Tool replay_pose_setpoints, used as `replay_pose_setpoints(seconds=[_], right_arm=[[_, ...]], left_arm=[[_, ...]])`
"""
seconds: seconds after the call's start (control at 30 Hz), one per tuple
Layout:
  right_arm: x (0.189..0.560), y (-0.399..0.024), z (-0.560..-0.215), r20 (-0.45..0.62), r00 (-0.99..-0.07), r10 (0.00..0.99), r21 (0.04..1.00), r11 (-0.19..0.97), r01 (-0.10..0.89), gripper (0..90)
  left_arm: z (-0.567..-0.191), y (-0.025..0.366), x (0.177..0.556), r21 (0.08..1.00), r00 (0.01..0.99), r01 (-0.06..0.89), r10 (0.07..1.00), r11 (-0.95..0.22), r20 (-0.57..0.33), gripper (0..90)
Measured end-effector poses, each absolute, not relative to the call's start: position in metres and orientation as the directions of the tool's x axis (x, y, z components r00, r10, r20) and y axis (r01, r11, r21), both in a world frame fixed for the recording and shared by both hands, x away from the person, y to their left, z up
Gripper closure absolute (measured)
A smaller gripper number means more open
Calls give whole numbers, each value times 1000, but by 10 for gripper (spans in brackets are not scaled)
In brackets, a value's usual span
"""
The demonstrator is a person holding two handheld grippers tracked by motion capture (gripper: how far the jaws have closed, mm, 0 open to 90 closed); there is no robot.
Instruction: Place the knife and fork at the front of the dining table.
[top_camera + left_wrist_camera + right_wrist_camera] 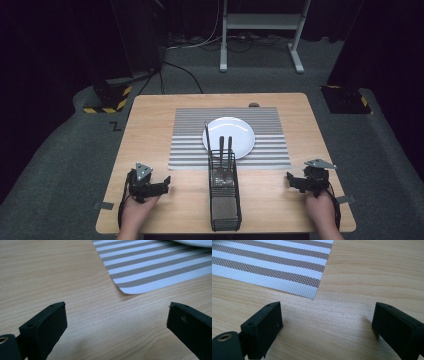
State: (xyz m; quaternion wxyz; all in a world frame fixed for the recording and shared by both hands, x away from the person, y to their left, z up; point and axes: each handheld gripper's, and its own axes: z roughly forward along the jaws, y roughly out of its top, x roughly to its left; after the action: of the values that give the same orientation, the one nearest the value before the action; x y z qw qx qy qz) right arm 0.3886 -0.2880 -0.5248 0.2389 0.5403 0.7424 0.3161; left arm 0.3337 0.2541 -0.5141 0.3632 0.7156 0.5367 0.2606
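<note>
Left gripper [162, 182] and right gripper [294, 181]: jaws spread wide, empty, low over bare table [150, 130], flanking the caddy [224, 192].

Wood, weave, wire and matt black plastic

The table [50, 277] is pale wood with fine grain and a smooth, faintly satin face. The mat [274, 262] is a coarse woven mesh, striped grey and white, matt. The plate [229, 137] looks glossy white, probably ceramic. The basket [224, 192] is black wire mesh; the cutlery [225, 165] in it shines like metal. The left gripper [116, 320] and the right gripper [327, 322] have matt black jaws.
</note>
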Motion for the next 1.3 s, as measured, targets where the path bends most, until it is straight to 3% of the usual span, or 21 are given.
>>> replay_pose_setpoints(seconds=[0.2, 0.63, 0.9, 1.0, 1.3], right_arm=[[388, -288, -525, -14, -300, 954, 726, 216, 653, 92], [370, -293, -524, -12, -296, 955, 730, 211, 650, 116], [370, -293, -525, -13, -295, 955, 730, 211, 650, 115], [370, -293, -525, -13, -295, 955, 730, 211, 650, 114], [370, -293, -525, -16, -301, 954, 731, 217, 648, 115]], left_arm=[[-506, 243, 329, 840, 302, 527, 952, -130, -42, 31], [-489, 232, 321, 855, 353, 512, 928, -82, -122, 38], [-472, 224, 313, 906, 363, 418, 926, -66, -101, 65], [-465, 212, 307, 926, 373, 359, 927, -116, -29, 61], [-453, 196, 305, 938, 477, 333, 876, -102, -73, 79]])
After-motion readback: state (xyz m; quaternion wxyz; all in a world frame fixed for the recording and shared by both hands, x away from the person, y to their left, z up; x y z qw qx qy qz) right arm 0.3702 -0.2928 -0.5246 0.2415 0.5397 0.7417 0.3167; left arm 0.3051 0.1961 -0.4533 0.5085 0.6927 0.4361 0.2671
